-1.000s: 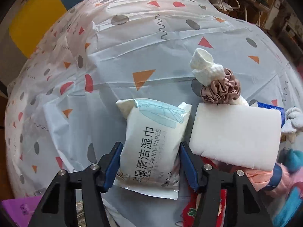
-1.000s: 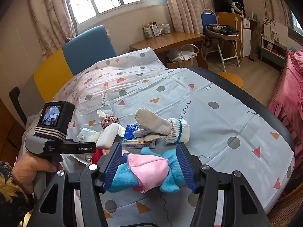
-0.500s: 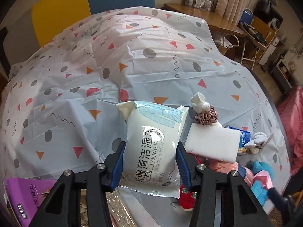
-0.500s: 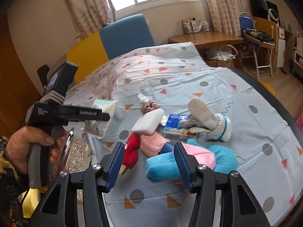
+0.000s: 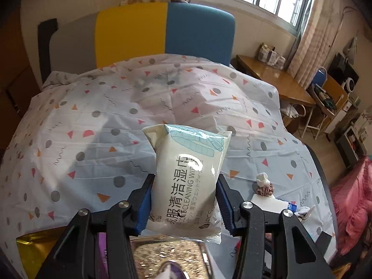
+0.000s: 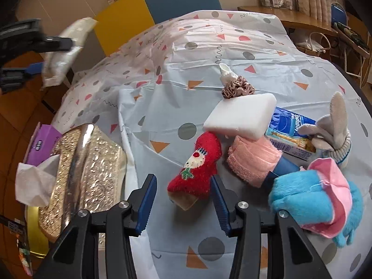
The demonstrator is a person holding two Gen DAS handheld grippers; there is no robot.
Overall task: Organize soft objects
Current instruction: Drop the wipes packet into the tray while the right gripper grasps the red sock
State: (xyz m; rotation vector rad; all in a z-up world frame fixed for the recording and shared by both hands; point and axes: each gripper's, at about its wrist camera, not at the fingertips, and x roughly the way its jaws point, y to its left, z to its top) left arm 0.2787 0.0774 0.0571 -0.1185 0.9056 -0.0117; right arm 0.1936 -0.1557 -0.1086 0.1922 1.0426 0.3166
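Note:
My left gripper [image 5: 184, 203] is shut on a white pack of cleaning wipes [image 5: 188, 181] and holds it in the air over a gold embossed box [image 5: 169, 259]. The pack also shows blurred in the right wrist view [image 6: 65, 53]. My right gripper [image 6: 183, 201] is open, its fingers on either side of a red fuzzy sock [image 6: 196, 165] on the table. Beside it lie a pink cloth roll [image 6: 252, 160], a white sponge block [image 6: 241, 116], a brown scrunchie [image 6: 237, 89], a blue and pink plush [image 6: 318, 195] and a grey knit glove [image 6: 334, 127].
The gold box [image 6: 86, 169] sits at the table's left edge with a purple tissue box [image 6: 43, 143] and loose tissue. A blue tissue packet [image 6: 290, 125] lies among the soft things. A yellow and blue chair [image 5: 162, 30] stands behind the patterned tablecloth [image 5: 93, 121].
My left gripper has lifted the wipes pack up and back, away from the pile, to above the gold box. My right gripper has swung left from the blue plush to the red sock.

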